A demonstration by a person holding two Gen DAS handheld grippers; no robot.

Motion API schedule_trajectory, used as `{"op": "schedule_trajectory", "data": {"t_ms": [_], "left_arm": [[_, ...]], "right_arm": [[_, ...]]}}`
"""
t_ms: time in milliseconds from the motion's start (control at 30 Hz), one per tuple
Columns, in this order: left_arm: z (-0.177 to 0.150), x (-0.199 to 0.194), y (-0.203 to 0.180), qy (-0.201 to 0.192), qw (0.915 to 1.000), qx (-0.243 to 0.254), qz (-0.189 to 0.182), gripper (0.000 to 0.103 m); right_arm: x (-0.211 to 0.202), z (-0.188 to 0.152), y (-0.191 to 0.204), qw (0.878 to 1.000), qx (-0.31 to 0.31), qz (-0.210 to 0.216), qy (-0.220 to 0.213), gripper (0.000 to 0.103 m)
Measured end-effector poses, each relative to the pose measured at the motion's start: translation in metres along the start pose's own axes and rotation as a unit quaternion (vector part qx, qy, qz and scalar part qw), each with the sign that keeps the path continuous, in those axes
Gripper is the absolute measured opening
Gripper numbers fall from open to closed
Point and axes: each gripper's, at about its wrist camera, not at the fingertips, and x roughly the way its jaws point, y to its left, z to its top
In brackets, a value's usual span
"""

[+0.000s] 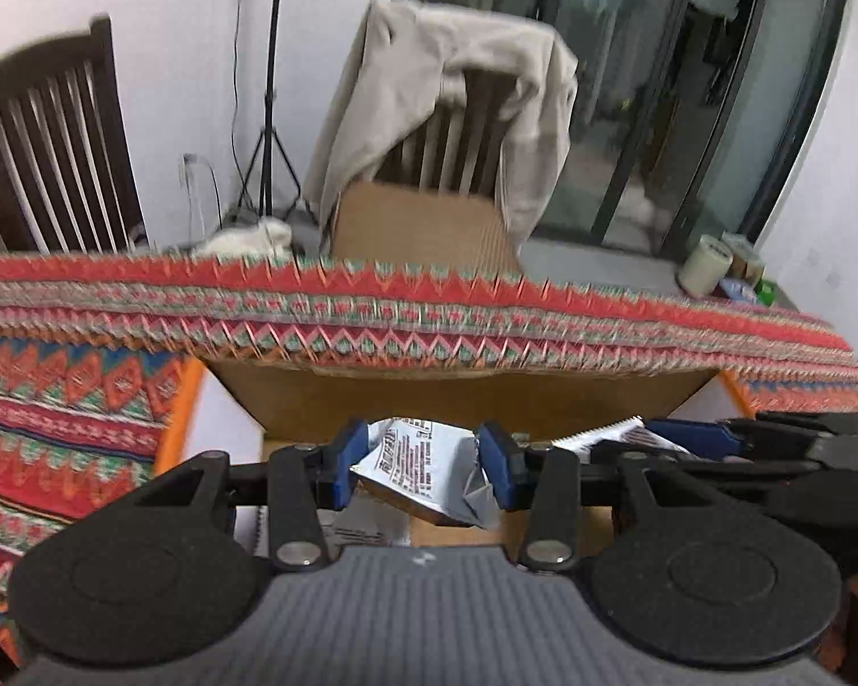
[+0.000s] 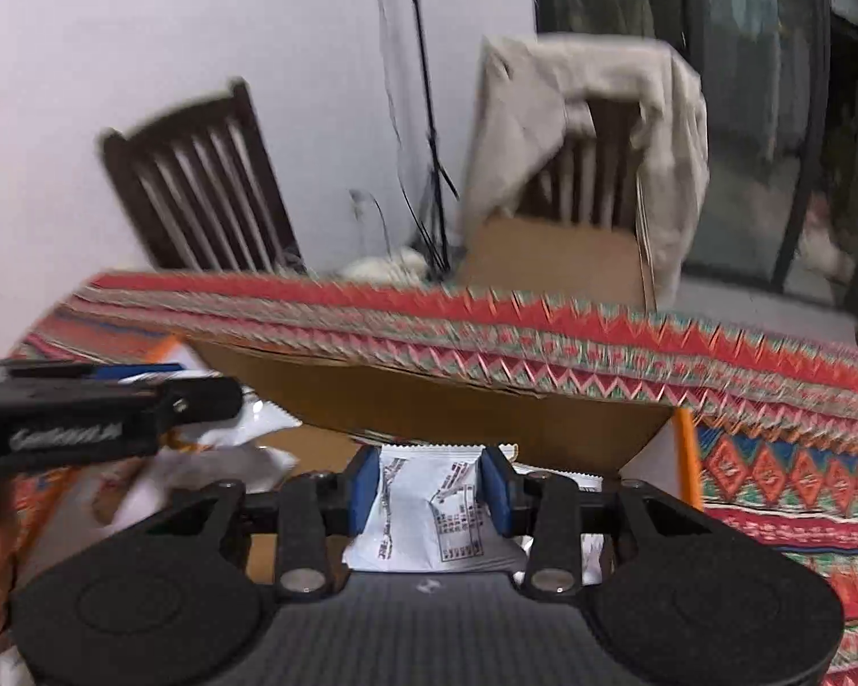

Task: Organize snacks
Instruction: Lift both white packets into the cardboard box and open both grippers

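A snack packet (image 1: 423, 471) sat between the left gripper's (image 1: 423, 466) pads, and another packet (image 2: 429, 506) between the right gripper's (image 2: 429, 491) pads, both above a cardboard box (image 1: 457, 400) on the cloth-covered table (image 1: 57, 389). Beyond the table's far edge stood two chairs (the right one (image 1: 463, 131) draped with a garment (image 1: 383, 91)), a carton (image 1: 423, 223) on that chair's seat. A tripod (image 1: 269, 114) stood between the chairs.

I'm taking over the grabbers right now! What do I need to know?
Left gripper: shut on a crumpled silver snack packet.
Right gripper: shut on a white snack packet.
Both hang over the open cardboard box on the patterned tablecloth.
Done: two packets picked up.
Left: put both packets where they belong; more packets lie near the box, still to sort.
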Motion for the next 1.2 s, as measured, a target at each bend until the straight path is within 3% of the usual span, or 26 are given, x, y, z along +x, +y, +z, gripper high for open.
{"op": "schedule_trajectory", "data": {"t_ms": [33,133,167,233,367,700,900,1200], "left_arm": [[-0.001,0.008,0.000,0.010,1.0000,0.001,0.001,0.047],[-0.011,0.025,-0.001,0.027,0.9994,0.007,0.020,0.079],[-0.015,0.029,0.002,0.031,0.9990,0.005,0.030,0.081],[-0.018,0.033,0.009,0.041,0.9990,-0.003,0.020,0.081],[-0.018,0.031,0.014,0.039,0.9991,-0.008,0.014,0.082],[-0.014,0.012,0.008,0.035,0.9991,0.011,0.022,0.083],[-0.008,-0.042,0.003,0.003,0.9995,0.018,0.024,0.082],[-0.017,-0.190,-0.008,-0.078,0.9962,0.028,0.027,0.087]], "right_arm": [[0.012,0.000,-0.003,1.000,0.004,-0.003,0.012,0.038],[0.038,-0.002,-0.007,0.999,0.009,-0.005,0.037,0.045],[0.042,-0.004,-0.005,0.999,0.007,-0.008,0.040,0.051],[0.050,-0.008,-0.005,0.999,0.007,-0.016,0.050,0.052],[0.058,-0.009,-0.009,0.998,0.023,0.004,0.055,0.061],[0.046,-0.007,-0.010,0.999,0.029,0.002,0.042,0.065],[0.006,0.003,-0.009,0.999,0.035,0.008,0.017,0.068],[-0.124,0.007,0.016,0.999,-0.011,0.003,-0.035,0.081]]}}
